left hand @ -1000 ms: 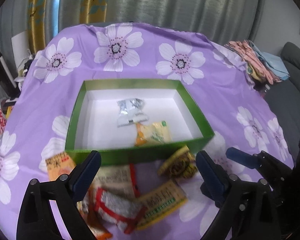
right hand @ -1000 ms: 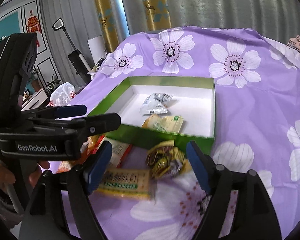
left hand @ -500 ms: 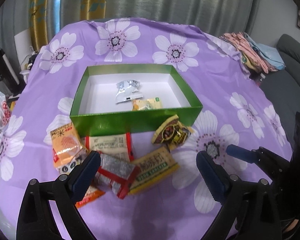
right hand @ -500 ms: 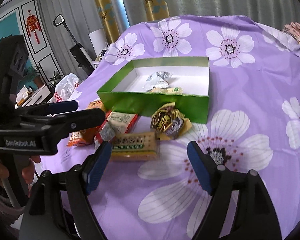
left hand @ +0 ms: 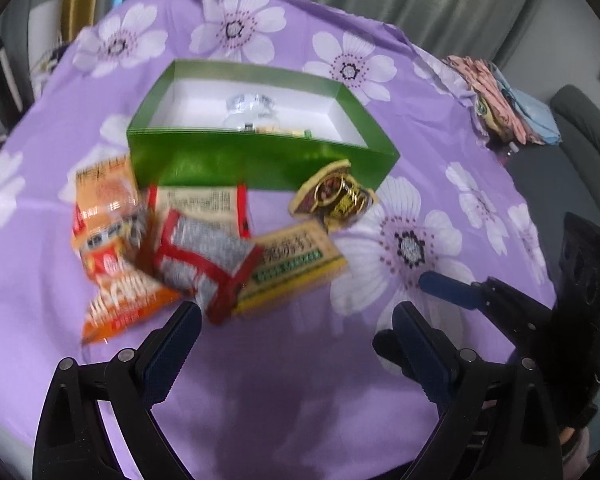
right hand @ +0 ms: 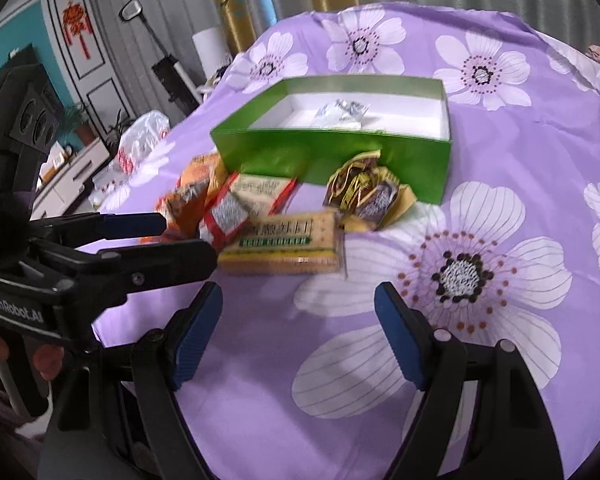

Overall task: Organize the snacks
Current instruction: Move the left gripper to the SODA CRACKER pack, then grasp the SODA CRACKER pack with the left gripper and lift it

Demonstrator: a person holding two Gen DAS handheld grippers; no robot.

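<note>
A green box with a white inside stands on the purple flowered cloth and holds a silver packet and a yellow one, mostly hidden by its front wall. In front of it lie loose snacks: a brown-gold packet, a cracker pack, a red-and-grey packet and orange packets. My left gripper is open and empty, just short of the pile. My right gripper is open and empty, near the cracker pack.
Folded cloths lie at the table's far right, beside a grey sofa. A white plastic bag sits at the left edge. Curtains hang behind. A hand holds the left gripper's handle.
Both grippers have drawn back from the box and sunk lower, so the box's front wall hides more of its inside and the whole pile of snacks shows. Both stay open.
</note>
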